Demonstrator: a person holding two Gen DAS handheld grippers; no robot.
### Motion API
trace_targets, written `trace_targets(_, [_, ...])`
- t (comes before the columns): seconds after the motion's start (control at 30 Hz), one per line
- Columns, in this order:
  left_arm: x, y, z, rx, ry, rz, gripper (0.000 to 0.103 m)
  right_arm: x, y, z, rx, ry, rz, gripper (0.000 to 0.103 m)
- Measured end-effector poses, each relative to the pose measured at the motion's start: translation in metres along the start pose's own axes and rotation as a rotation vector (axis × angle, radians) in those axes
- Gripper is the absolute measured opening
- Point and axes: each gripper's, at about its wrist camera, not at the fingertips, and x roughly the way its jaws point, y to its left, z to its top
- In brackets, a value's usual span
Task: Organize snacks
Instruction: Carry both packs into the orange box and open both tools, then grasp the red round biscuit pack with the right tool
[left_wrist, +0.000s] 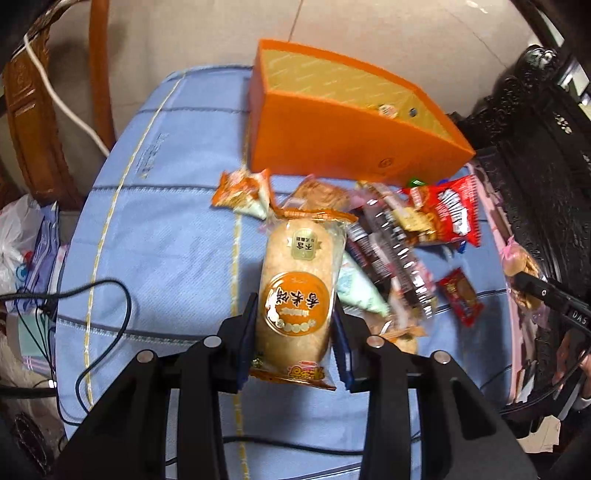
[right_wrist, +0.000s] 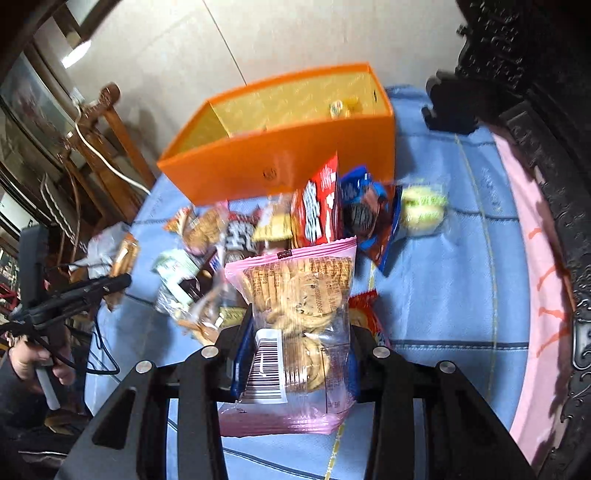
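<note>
a pale tiled floor (left_wrist: 369, 33), carved dark furniture (left_wrist: 535, 129) and a wooden chair (right_wrist: 107, 122).

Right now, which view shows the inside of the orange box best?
The right wrist view: the orange box opens toward the camera, showing its yellow lining and a small packet inside. The left wrist view shows the box more obliquely, with less of the interior.

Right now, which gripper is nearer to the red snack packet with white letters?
Right. The right gripper hangs just before the red snack packet; the left gripper is farther, across the pile.
</note>
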Motion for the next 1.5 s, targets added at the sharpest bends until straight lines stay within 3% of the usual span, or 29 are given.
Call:
trace_targets(0.23, [-0.022,-0.022,0.035,0.048,-0.070,-0.031,0.035,-0.030,0.003,0.045,-0.009,-0.138,0.027,0.040])
trace_targets(0.37, [-0.031,-0.034,0.078,0.083,-0.130,-0.039,0.035,-0.028,0.007,0.091,-0.033,-0.204,0.026,0.040])
trace_targets(0.53, [-0.023,-0.046,0.140,0.107,-0.189,-0.024,0.035,0.001,0.009,0.151,-0.050,-0.241,0.006,0.040])
trace_targets(0.73, [0.018,-0.053,0.210,0.092,-0.175,-0.003,0.036,0.052,0.000,0.201,0.002,-0.235,-0.015,0.041])
trace_targets(0.77, [0.030,-0.051,0.221,0.065,-0.163,0.005,0.042,0.063,-0.003,0.207,0.015,-0.224,-0.026,0.044])
trace_targets(0.8, [0.037,-0.049,0.225,0.043,-0.152,0.012,0.055,0.074,-0.007,0.210,0.026,-0.205,-0.042,0.044])
trace_targets(0.83, [0.047,-0.047,0.230,0.007,-0.133,0.038,0.091,0.087,-0.011,0.213,0.043,-0.168,-0.061,0.051])
trace_targets(0.87, [0.052,-0.044,0.232,-0.033,-0.126,0.075,0.099,0.093,-0.013,0.212,0.058,-0.147,-0.081,0.055])
trace_targets(1.0, [0.057,-0.040,0.224,-0.058,-0.118,0.033,0.099,0.086,-0.016,0.192,0.053,-0.198,-0.111,0.073])
trace_targets(1.17, [0.058,-0.036,0.206,-0.041,-0.086,0.066,0.099,0.074,-0.022,0.160,0.062,-0.181,-0.106,0.081])
trace_targets(1.27, [0.049,-0.029,0.187,-0.036,-0.078,0.068,0.099,0.062,-0.020,0.137,0.036,-0.170,-0.159,0.085])
trace_targets(1.5, [0.026,-0.023,0.116,0.006,-0.039,0.103,0.099,0.032,-0.021,0.068,0.003,-0.152,-0.207,0.091])
